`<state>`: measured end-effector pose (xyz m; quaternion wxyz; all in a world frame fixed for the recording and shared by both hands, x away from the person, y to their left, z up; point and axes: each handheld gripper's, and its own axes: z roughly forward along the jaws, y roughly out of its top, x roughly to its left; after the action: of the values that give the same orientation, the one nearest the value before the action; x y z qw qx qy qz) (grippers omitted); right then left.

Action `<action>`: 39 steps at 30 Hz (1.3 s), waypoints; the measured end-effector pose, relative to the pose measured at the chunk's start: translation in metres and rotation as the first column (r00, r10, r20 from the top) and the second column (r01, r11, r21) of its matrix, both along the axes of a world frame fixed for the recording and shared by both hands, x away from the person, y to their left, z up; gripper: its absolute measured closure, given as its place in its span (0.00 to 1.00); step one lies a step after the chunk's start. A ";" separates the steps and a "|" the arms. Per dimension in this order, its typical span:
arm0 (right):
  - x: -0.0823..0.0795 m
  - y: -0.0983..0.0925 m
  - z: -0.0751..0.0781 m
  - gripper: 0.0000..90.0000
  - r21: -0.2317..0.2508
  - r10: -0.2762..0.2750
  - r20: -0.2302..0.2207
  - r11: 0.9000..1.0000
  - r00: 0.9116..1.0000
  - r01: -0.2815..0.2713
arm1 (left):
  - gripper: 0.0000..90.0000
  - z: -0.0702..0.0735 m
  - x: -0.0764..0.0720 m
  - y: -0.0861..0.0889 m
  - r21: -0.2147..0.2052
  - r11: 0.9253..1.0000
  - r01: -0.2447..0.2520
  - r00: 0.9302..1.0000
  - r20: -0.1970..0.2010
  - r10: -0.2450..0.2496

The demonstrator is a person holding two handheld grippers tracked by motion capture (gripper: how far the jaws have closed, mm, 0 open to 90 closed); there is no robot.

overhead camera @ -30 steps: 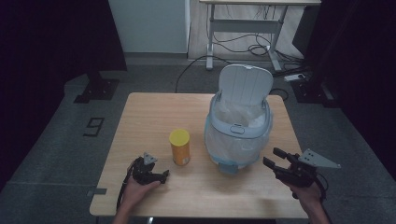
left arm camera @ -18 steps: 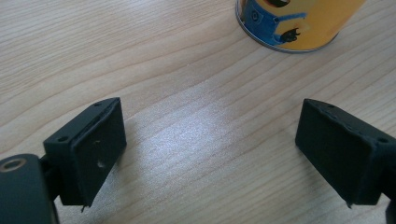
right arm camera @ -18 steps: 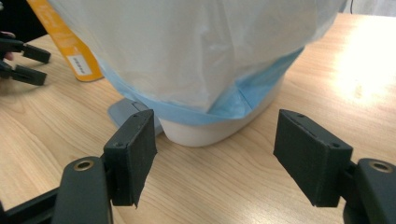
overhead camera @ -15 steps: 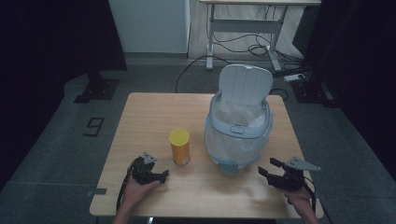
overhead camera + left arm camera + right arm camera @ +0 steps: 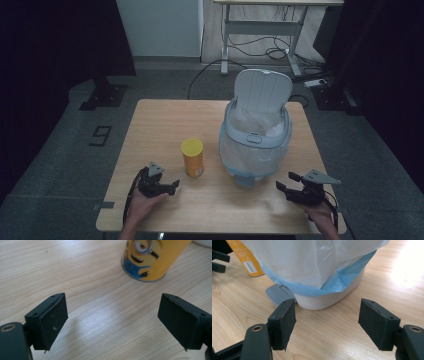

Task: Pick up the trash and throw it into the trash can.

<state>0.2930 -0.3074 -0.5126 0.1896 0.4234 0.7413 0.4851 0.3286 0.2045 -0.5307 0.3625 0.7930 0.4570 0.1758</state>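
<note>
A yellow can (image 5: 192, 158) with a cartoon print (image 5: 150, 260) stands upright on the wooden table (image 5: 165, 120). Right of it is a pale blue pedal bin (image 5: 255, 145) lined with a white bag, its lid (image 5: 263, 90) raised. My left gripper (image 5: 173, 186) lies low near the front edge, pointing at the can; its jaws (image 5: 113, 315) are open, have just widened slightly, and hold nothing. My right gripper (image 5: 285, 181) sits low at the front right, aimed at the bin's base (image 5: 319, 265). Its jaws (image 5: 328, 322) are open after just opening, nothing between them.
The bin's grey foot pedal (image 5: 278, 293) juts toward the front edge of the table. Behind the table are a desk frame (image 5: 260, 30) and cables on the dark floor. Bare wood lies between the two grippers.
My right gripper has sunk from above the table's front right corner to just over the wood. The left hand, the can and the bin have stayed put.
</note>
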 end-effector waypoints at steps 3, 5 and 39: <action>-0.001 0.002 -0.001 0.32 -0.008 0.007 -0.008 1.000 1.000 -0.007 | 0.10 0.002 -0.001 0.000 -0.020 1.000 0.011 1.000 0.006 -0.010; -0.001 0.002 -0.002 0.32 -0.014 0.009 -0.008 1.000 1.000 -0.010 | 0.10 0.004 -0.002 -0.001 -0.039 0.999 0.023 1.000 0.014 -0.022; 0.001 0.007 -0.006 0.32 -0.047 0.012 -0.030 0.999 0.999 -0.013 | 0.11 0.016 0.036 -0.046 -0.146 0.983 0.108 0.994 0.019 -0.107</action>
<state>0.2937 -0.3005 -0.5183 0.1854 0.4212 0.7579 0.4624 0.3642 0.1584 -0.5147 0.4315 0.7866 0.4232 0.1263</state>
